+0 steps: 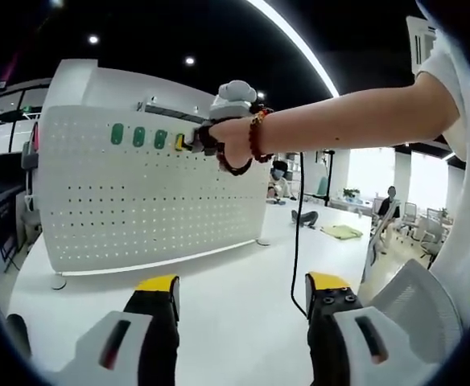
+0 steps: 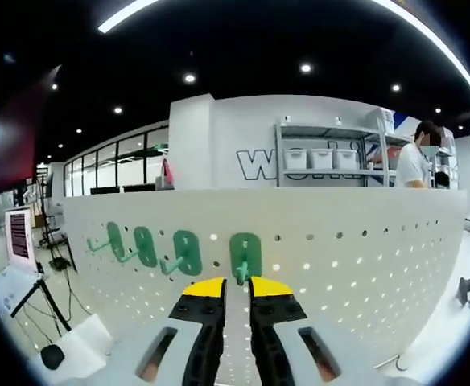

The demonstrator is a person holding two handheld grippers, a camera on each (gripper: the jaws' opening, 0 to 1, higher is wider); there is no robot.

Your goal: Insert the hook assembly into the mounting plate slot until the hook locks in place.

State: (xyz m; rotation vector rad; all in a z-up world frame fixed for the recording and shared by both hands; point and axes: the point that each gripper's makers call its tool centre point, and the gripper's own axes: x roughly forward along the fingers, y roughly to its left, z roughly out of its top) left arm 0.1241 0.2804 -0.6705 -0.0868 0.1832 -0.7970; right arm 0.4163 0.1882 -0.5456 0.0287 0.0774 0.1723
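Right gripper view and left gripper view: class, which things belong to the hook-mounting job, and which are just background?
Job:
pegboard
green hook at the jaws
three mounted green hooks
right gripper
left gripper

Background:
shelving unit
person by the shelves
chair

Green hooks point(image 2: 245, 256), white perforated pegboard point(image 2: 340, 265)

Both views toward pegboard point(image 1: 138, 201), right nearer
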